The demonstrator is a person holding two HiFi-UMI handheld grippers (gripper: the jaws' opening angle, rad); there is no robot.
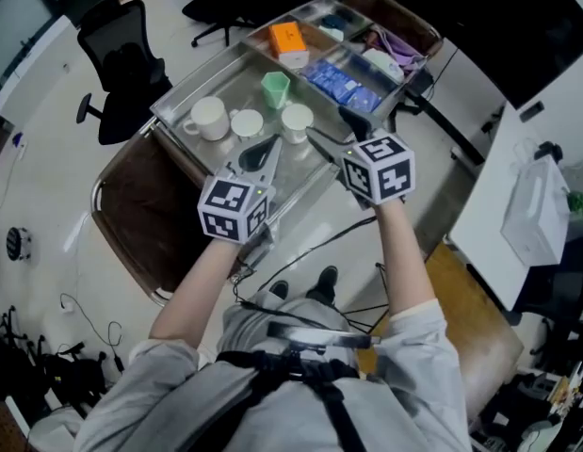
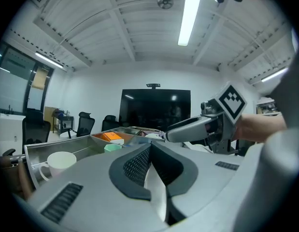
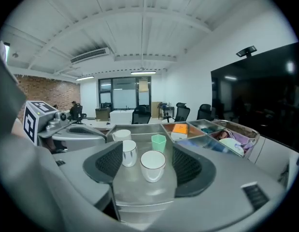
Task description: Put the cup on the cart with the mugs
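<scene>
cup [image 3: 152, 164] stands free near cart [image 3: 142, 193] edge

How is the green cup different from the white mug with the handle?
The green cup is pale green; the white mug is white. The white mug has a handle on its side; the green cup shows none. The green cup has flat, angled sides, while the white mug is round and looks wider. Both stand upright, open end up, on the cart's metal tray.
</scene>
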